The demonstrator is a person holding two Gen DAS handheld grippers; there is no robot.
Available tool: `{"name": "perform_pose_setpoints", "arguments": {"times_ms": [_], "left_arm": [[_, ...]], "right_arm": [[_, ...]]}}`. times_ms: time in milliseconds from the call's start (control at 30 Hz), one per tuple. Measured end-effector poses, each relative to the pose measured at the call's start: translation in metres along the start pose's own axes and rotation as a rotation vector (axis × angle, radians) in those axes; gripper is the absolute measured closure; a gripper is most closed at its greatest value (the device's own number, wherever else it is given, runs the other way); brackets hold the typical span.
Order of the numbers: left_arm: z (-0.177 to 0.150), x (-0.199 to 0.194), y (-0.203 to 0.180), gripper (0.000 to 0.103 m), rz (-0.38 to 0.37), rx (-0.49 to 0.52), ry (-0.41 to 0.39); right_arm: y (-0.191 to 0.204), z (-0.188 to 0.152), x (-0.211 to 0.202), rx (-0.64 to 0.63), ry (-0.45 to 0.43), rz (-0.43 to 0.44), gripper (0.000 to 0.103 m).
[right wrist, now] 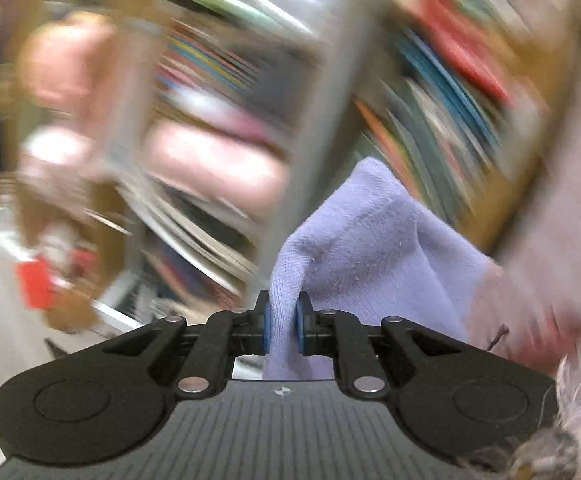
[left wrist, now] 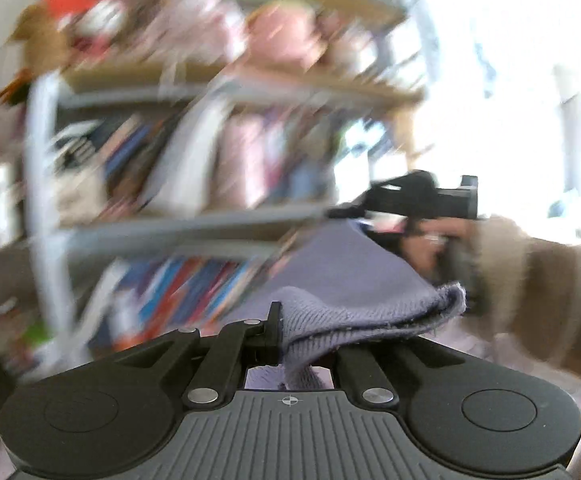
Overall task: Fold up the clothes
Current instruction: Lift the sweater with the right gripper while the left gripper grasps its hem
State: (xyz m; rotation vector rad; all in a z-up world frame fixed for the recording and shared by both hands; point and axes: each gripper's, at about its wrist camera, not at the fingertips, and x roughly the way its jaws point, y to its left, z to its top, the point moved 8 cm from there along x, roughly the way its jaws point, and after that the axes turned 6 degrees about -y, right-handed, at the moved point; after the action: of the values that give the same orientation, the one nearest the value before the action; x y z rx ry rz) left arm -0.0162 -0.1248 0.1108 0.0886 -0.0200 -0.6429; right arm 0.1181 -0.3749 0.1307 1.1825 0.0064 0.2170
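Your left hand-held gripper (left wrist: 280,330) and right hand-held gripper (right wrist: 284,326) each clamp the lavender cloth (right wrist: 370,240). Blurred bookshelves (left wrist: 178,224) fill the background behind it.

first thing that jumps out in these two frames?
The lavender knit garment, pinched in the right tool and, in the left wrist view, draped over the left tool. Behind it, a motion-blurred bookshelf; at right, the person's hand gripping the other tool.

Lavender knit cloth (right wrist: 354,240), soft, ribbed
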Motion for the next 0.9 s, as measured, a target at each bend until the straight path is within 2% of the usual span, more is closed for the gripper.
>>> {"name": "perform_pose_setpoints", "arguments": {"times_ms": [67, 167, 267, 300, 400, 467, 533, 600, 633, 700, 833, 900], "left_arm": [[0.018, 0.003, -0.022, 0.099, -0.09, 0.0, -0.061], [0.029, 0.005, -0.046, 0.099, -0.187, -0.041, -0.103], [0.02, 0.012, -0.058, 0.099, -0.246, -0.116, -0.069], [0.012, 0.016, -0.056, 0.099, -0.238, -0.135, -0.042], [-0.02, 0.028, -0.044, 0.098, -0.196, -0.204, 0.087], [-0.055, 0.039, -0.027, 0.098, -0.126, -0.291, 0.236], [-0.1, 0.049, -0.012, 0.098, -0.06, -0.398, 0.43], [-0.134, 0.049, 0.002, 0.099, 0.005, -0.45, 0.554], [-0.15, 0.047, 0.009, 0.099, 0.035, -0.476, 0.608], [-0.161, 0.038, 0.022, 0.099, 0.069, -0.505, 0.623], [-0.173, 0.023, 0.044, 0.098, 0.132, -0.519, 0.633], [-0.178, 0.018, 0.049, 0.097, 0.153, -0.526, 0.648]], "right_arm": [[0.055, 0.025, -0.004, -0.104, -0.028, 0.106, 0.092], [0.134, 0.055, -0.009, -0.263, -0.053, 0.256, 0.092], [0.179, 0.035, 0.005, -0.428, 0.04, 0.33, 0.092], [0.177, 0.021, 0.016, -0.468, 0.093, 0.313, 0.092], [0.137, -0.036, 0.052, -0.577, 0.275, 0.176, 0.092], [0.077, -0.083, 0.072, -0.603, 0.407, 0.022, 0.092], [0.018, -0.128, 0.086, -0.621, 0.528, -0.133, 0.092], [-0.039, -0.165, 0.09, -0.609, 0.59, -0.275, 0.092], [-0.057, -0.178, 0.091, -0.592, 0.602, -0.315, 0.092], [-0.086, -0.199, 0.095, -0.562, 0.617, -0.385, 0.092], [-0.092, -0.209, 0.109, -0.544, 0.588, -0.426, 0.092], [-0.093, -0.21, 0.102, -0.556, 0.597, -0.417, 0.092]]}}
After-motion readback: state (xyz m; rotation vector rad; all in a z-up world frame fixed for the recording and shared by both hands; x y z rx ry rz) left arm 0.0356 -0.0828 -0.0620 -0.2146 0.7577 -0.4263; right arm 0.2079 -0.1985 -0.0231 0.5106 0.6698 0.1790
